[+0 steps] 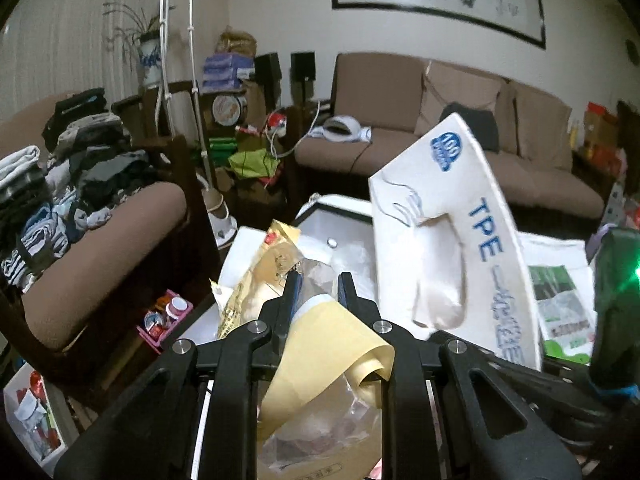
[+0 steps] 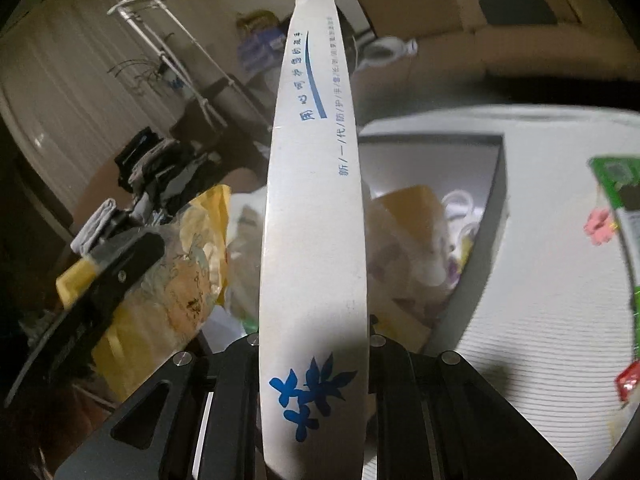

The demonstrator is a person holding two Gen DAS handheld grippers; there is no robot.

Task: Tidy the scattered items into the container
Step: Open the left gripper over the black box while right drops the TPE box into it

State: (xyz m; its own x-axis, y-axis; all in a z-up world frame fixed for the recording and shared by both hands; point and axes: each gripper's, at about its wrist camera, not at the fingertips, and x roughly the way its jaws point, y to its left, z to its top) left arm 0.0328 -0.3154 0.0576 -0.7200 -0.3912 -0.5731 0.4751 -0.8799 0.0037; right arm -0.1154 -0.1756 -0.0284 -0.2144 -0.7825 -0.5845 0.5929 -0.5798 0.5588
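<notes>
My left gripper (image 1: pixel 320 286) is shut on a clear plastic bag with a yellow paper label (image 1: pixel 332 344), held over the white container (image 1: pixel 340 206). My right gripper is shut on a white glove box with blue print (image 2: pixel 312 216), held upright above the container (image 2: pixel 496 200); its fingertips are hidden behind the box. The same glove box (image 1: pixel 452 224) shows in the left wrist view, tilted, at the right. The container holds a yellow snack bag (image 1: pixel 260 276) and other wrapped items (image 2: pixel 408 236).
A white table top (image 2: pixel 540 320) carries a green packet (image 2: pixel 616 184) and a pink item (image 2: pixel 600 226). A brown armchair with piled clothes (image 1: pixel 76 184) stands to the left. A brown sofa (image 1: pixel 440 120) stands behind. A pink box of small jars (image 1: pixel 164 316) sits on the floor.
</notes>
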